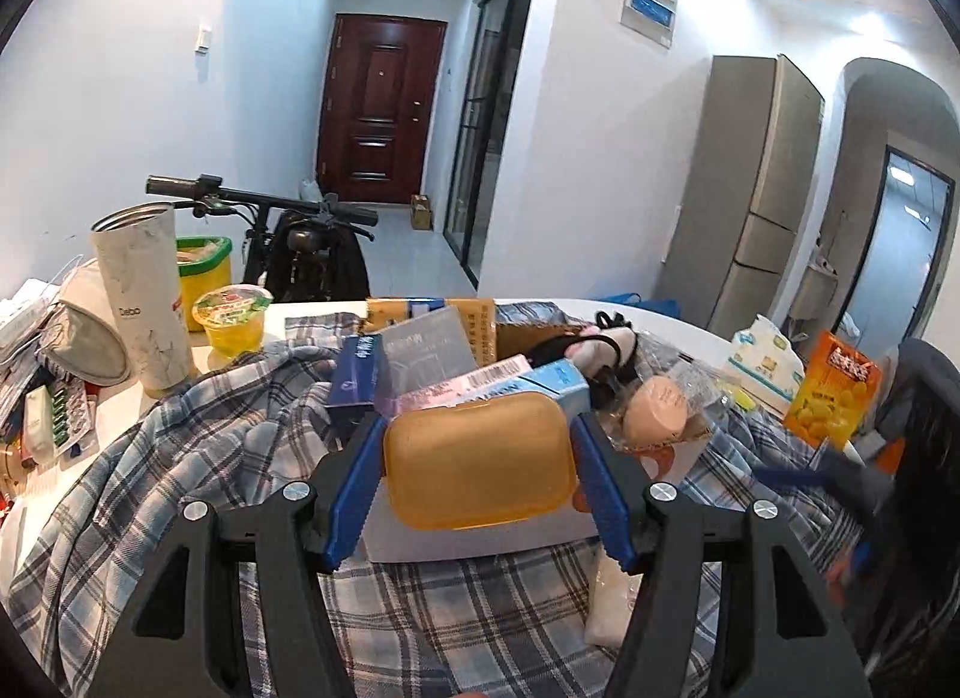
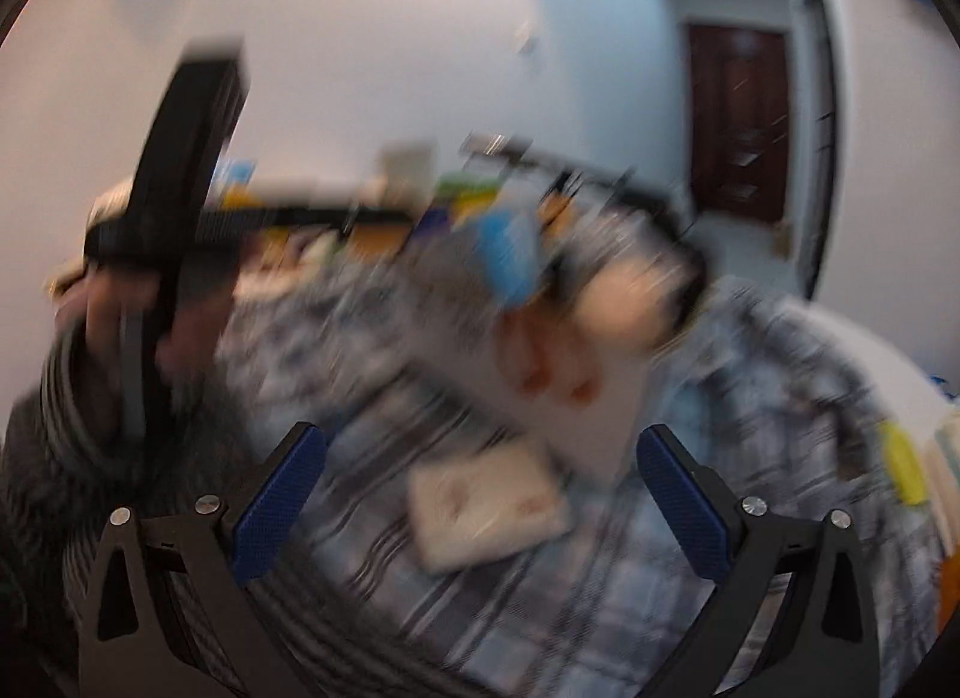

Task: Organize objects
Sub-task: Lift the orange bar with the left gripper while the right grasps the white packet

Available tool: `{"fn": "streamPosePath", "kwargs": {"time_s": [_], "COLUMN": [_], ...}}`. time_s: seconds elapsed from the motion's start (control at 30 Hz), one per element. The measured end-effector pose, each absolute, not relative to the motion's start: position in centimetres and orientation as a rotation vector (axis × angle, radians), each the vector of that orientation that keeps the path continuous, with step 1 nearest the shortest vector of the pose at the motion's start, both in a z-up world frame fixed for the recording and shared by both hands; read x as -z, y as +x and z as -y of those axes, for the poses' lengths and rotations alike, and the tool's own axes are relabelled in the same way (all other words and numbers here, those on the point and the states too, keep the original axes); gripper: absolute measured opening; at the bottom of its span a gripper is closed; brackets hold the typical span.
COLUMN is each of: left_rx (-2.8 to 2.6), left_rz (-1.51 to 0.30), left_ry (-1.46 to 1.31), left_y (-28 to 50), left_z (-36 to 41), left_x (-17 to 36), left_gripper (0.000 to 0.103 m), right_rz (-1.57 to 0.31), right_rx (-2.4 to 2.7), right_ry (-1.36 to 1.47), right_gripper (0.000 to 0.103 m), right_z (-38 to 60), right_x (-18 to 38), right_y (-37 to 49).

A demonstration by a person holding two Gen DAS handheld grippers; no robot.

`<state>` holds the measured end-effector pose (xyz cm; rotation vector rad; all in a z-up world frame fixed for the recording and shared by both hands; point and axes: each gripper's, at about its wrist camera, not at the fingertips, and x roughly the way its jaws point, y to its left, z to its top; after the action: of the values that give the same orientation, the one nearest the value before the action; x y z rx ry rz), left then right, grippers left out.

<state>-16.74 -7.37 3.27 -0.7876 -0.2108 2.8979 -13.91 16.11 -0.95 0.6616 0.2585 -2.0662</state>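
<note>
My left gripper (image 1: pixel 477 476) is shut on a yellow plastic case (image 1: pixel 477 458) and holds it just above the near edge of a white box (image 1: pixel 480 536) packed with small cartons and a plush toy (image 1: pixel 594 347). The box rests on a plaid shirt (image 1: pixel 198 458). My right gripper (image 2: pixel 480 494) is open and empty above the plaid shirt (image 2: pixel 750 458); its view is motion-blurred. A flat white packet (image 2: pixel 486 509) lies on the shirt between its fingers, farther off. The white box (image 2: pixel 576 386) shows beyond it. The left gripper with the hand holding it (image 2: pixel 162 218) shows at the left.
A white tumbler (image 1: pixel 141 302), a jelly cup (image 1: pixel 234 320), a yellow tub (image 1: pixel 204 272), a grey mask (image 1: pixel 90 338) and pill packs (image 1: pixel 66 410) crowd the table's left. A tissue pack (image 1: pixel 765 362) and an orange snack bag (image 1: pixel 837 392) lie at the right. A scooter (image 1: pixel 300 242) stands behind.
</note>
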Motion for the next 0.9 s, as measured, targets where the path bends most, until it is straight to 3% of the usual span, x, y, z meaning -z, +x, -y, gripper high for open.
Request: {"fn": "streamPosePath", "kwargs": {"time_s": [0.17, 0.27, 0.73, 0.8, 0.9], "left_rx": [-2.904, -2.919, -2.828, -2.808, -2.775], "left_rz": [0.252, 0.246, 0.265, 0.224, 0.187], "left_ry": [-0.777, -0.771, -0.977, -1.007, -0.973], "left_y": [-16.7, -16.7, -17.3, -17.0, -16.0], "left_z": [7.9, 7.9, 9.4, 9.5, 9.6], "left_x": [-3.3, -3.3, -2.4, -2.3, -2.7], "left_gripper": [0.065, 0.065, 0.066, 0.084, 0.087], "right_rz": [-0.391, -0.354, -0.408, -0.432, -0.412], "right_rx": [2.016, 1.997, 1.964, 1.969, 1.969], "right_ry": [0.877, 0.907, 1.039, 1.041, 1.03], "right_gripper": [0.102, 0.094, 0.094, 0.088, 0.079], "right_z": [-13.2, -13.3, -12.1, -12.0, -12.3], "right_x": [4.6, 5.1, 6.7, 6.8, 6.6], "right_y": [-15.3, -15.6, -17.0, -16.9, -17.0]}}
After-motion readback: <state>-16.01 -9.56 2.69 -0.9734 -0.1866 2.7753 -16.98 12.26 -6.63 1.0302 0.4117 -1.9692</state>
